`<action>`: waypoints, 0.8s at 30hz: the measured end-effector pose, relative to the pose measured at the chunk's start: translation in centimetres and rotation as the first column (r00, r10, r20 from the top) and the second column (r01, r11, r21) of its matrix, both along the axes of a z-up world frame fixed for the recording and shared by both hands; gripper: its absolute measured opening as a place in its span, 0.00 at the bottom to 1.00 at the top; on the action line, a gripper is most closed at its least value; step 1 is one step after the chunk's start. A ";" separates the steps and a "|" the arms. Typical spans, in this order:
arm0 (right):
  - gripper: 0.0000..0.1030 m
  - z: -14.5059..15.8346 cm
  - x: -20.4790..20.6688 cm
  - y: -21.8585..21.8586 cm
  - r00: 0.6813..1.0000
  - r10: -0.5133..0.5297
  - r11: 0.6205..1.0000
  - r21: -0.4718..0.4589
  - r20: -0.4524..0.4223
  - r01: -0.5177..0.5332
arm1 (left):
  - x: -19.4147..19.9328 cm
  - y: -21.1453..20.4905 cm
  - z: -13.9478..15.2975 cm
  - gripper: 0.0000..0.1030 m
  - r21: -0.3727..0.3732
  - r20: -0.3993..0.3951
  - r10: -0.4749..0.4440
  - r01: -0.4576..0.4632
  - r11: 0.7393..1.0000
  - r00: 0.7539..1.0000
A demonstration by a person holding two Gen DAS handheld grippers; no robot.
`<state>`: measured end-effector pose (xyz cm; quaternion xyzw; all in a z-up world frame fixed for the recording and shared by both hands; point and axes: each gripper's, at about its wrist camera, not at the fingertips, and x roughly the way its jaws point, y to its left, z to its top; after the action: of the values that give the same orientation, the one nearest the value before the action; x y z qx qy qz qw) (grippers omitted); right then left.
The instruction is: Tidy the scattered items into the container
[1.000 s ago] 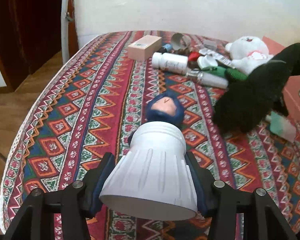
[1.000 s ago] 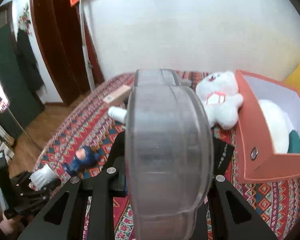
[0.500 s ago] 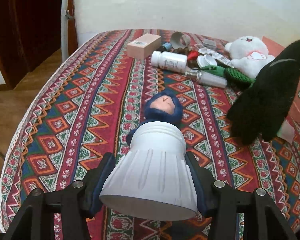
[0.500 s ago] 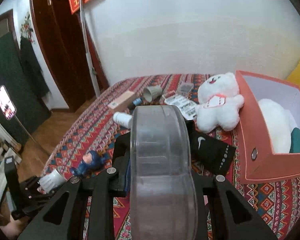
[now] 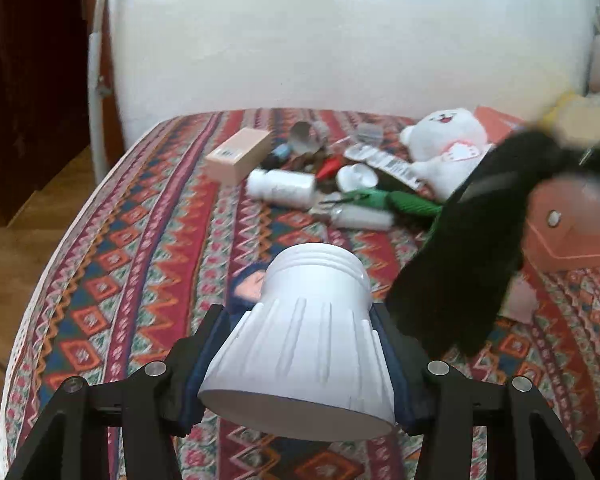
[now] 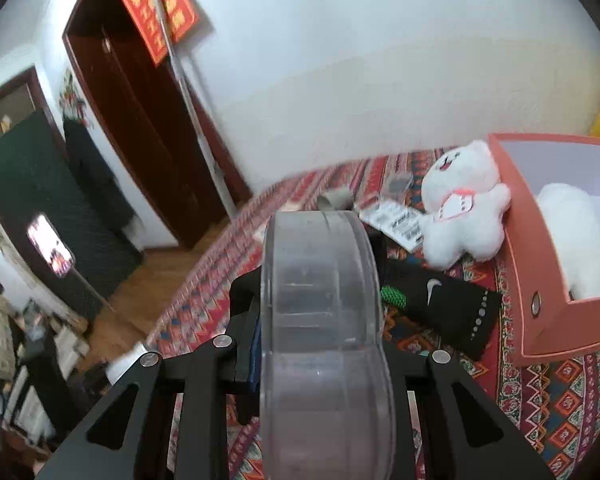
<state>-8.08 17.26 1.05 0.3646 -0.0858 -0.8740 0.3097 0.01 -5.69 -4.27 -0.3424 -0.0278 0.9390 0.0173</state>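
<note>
My left gripper (image 5: pixel 300 344) is shut on a white ribbed lamp-like housing (image 5: pixel 304 344), held above the patterned cloth. A blue doll (image 5: pixel 248 284) lies just behind it. My right gripper (image 6: pixel 320 340) is shut on a clear round plastic case (image 6: pixel 320 320), raised above the table. The orange box (image 6: pixel 524 280) stands at the right, with a white plush (image 6: pixel 572 232) inside. A black sock (image 6: pixel 440 304) lies beside the box; a blurred black shape (image 5: pixel 472 248) crosses the left wrist view.
A white bear plush (image 5: pixel 444 144), white bottle (image 5: pixel 280 188), cardboard box (image 5: pixel 236 154), green item (image 5: pixel 404 202) and several small things lie scattered at the far side. The table edge (image 5: pixel 32 308) drops off at the left to a wooden floor.
The right gripper has risen and tilted with the clear case. The left gripper has lifted the white housing, now covering most of the blue doll. The black shape moved up and right.
</note>
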 end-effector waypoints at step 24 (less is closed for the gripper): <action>0.18 -2.3 3.9 3.4 0.994 0.043 0.970 0.236 0.097 -0.065 | -1.2 7.6 3.3 0.58 -0.005 -0.047 -0.151 0.151 0.989 0.987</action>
<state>-4.19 20.63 -1.27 0.4409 0.0156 -0.8517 0.2829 -1.22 1.92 -0.95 -0.3212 -0.0008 0.9429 0.0887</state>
